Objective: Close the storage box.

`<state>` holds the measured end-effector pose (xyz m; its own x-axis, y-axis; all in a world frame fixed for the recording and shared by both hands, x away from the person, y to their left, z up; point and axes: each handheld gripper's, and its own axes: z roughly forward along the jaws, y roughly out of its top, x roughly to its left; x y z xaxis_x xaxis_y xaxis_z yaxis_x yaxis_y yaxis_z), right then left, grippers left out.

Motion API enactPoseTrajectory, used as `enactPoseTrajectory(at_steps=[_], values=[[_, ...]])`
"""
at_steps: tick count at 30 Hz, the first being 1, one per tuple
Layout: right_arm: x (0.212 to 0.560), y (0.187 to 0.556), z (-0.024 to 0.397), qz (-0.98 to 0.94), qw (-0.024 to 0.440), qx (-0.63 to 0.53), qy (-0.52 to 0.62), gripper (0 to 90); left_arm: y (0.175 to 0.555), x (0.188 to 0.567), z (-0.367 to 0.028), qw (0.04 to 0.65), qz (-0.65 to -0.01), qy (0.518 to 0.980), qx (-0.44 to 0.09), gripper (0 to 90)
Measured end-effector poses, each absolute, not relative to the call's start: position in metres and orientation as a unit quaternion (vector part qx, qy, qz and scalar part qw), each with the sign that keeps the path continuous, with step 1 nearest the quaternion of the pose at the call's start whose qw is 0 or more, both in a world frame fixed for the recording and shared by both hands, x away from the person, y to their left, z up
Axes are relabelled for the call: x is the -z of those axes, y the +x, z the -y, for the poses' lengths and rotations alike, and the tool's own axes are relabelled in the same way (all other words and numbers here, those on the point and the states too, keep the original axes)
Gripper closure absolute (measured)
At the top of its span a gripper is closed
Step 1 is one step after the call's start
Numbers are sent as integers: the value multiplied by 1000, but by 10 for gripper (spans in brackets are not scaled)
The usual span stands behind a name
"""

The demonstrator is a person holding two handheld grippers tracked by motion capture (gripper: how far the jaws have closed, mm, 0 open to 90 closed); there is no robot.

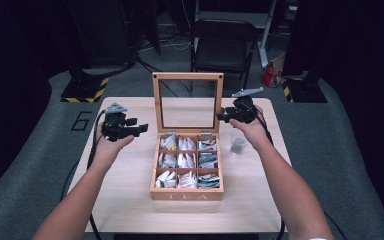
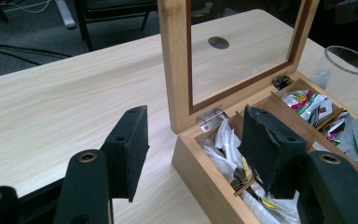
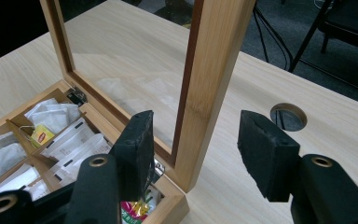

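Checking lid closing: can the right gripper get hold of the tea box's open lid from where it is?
Probably yes. The right gripper already straddles the side rail of the upright lid, pads open and apart from the wood, with nothing between them and the rail. Closing the jaws should grip it.

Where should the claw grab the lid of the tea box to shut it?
Probably the wooden side rail of the upright glass-paned lid, from the box's right side. The right claw already has that thin rail between its open pads, clear of the glass pane.
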<state>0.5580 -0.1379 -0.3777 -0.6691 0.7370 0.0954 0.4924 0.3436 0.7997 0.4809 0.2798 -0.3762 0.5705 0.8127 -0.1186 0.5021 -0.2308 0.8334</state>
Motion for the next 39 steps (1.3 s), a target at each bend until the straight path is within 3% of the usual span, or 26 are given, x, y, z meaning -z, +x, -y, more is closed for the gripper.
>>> enactPoseTrajectory(at_steps=[32, 39], values=[[385, 575, 115, -814, 140, -423, 373, 454, 478, 376, -286, 449, -432, 762, -176, 416], [381, 573, 116, -815, 137, -418, 376, 509, 478, 375, -285, 449, -431, 762, -178, 417]])
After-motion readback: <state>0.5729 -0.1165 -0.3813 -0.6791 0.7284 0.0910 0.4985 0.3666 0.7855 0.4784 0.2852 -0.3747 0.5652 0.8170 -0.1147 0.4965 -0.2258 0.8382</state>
